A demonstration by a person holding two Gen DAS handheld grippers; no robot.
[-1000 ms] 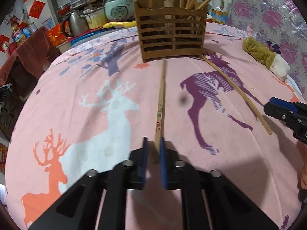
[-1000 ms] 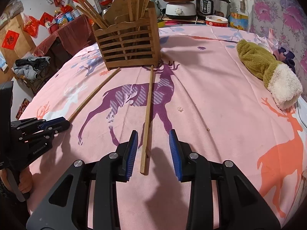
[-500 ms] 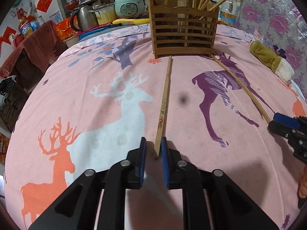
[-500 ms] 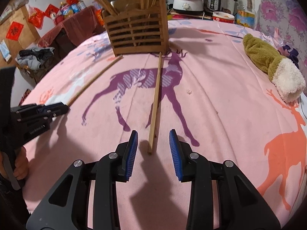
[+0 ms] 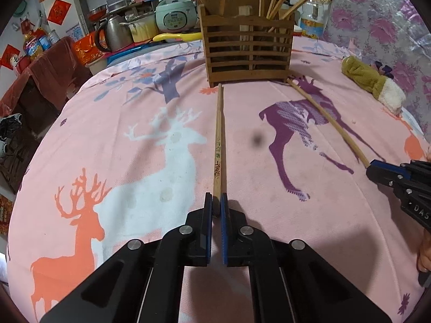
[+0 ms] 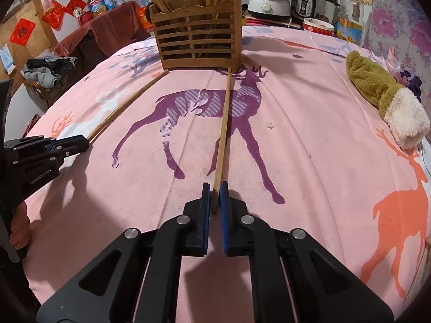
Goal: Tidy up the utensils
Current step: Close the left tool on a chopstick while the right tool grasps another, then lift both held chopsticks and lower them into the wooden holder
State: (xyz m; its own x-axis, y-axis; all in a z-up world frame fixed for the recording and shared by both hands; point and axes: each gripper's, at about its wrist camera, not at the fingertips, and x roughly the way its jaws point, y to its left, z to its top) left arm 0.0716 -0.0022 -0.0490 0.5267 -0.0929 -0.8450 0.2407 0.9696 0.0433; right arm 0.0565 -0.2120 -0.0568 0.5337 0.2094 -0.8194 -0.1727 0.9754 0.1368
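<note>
Left wrist view: pink deer-print tablecloth [image 5: 113, 140] fills everything under and ahead of the left gripper [image 5: 216, 202]. Wooden slatted holder [image 5: 249, 51] stands straight ahead at the far end, with several chopsticks upright in it. Green-and-cream plush toy [image 5: 374, 86] lies far ahead to the right. Printed chopstick [image 5: 218, 140] runs from the holder's base straight back into the left gripper; blue pads are pinched on its near end, far tip touching or just short of the holder, can't tell which.

Right wrist view: same cloth [image 6: 309, 161], holder [image 6: 198, 31] ahead, slightly left. Plush toy [image 6: 388, 99] ahead-right. Plain chopstick [image 6: 223, 132] lies ahead along the finger line, near end clamped between the pads of the right gripper [image 6: 214, 197], far end at the holder's base. Left gripper [image 6: 72, 144] shows at far left, closed on the printed chopstick [image 6: 126, 105].
</note>
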